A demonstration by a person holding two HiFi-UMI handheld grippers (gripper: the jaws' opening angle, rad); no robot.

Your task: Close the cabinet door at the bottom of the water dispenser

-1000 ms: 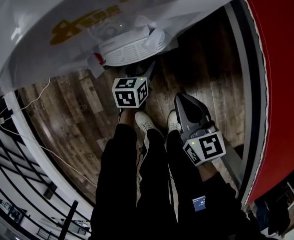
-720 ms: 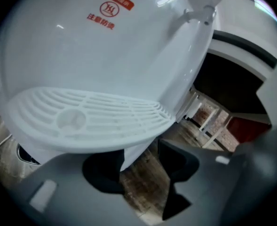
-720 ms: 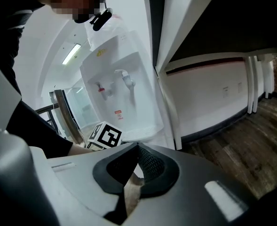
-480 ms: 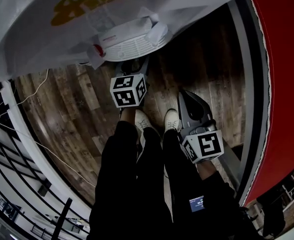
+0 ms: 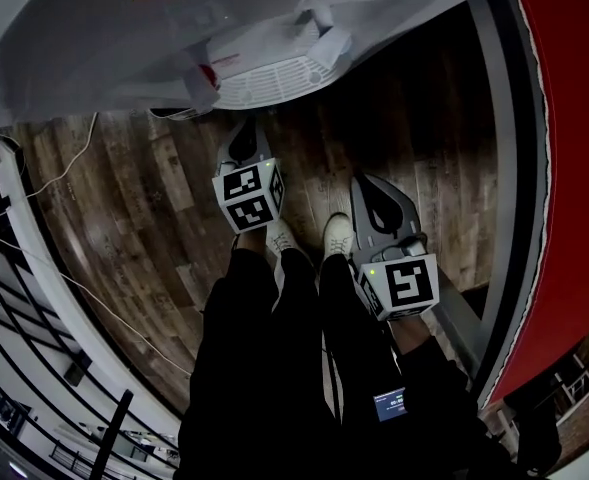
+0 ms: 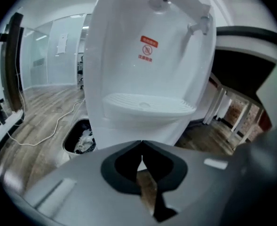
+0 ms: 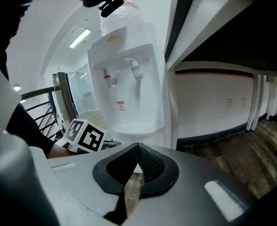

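Note:
The white water dispenser [image 5: 274, 68] stands at the top of the head view, its drip tray [image 6: 147, 105] jutting toward me. In the left gripper view its lower front [image 6: 129, 131] shows only as a plain white strip below the tray. The gripper body hides the rest, so I cannot tell how the cabinet door stands. My left gripper [image 5: 242, 143] hangs a short way in front of the dispenser, apart from it, shut with nothing between its jaws [image 6: 141, 145]. My right gripper [image 5: 374, 190] is lower right, also shut and empty [image 7: 138, 147].
An open bin [image 6: 79, 138] holding rubbish stands left of the dispenser. A white cable [image 5: 64, 168] trails over the wooden floor [image 5: 164, 228], and a railing [image 5: 14, 268] runs at the left. A red wall [image 5: 564, 168] rises at the right. The person's shoes [image 5: 336, 236] are between the grippers.
The left gripper has drawn back from the dispenser toward the person's feet, and its jaws now look closed. The right gripper has barely moved.

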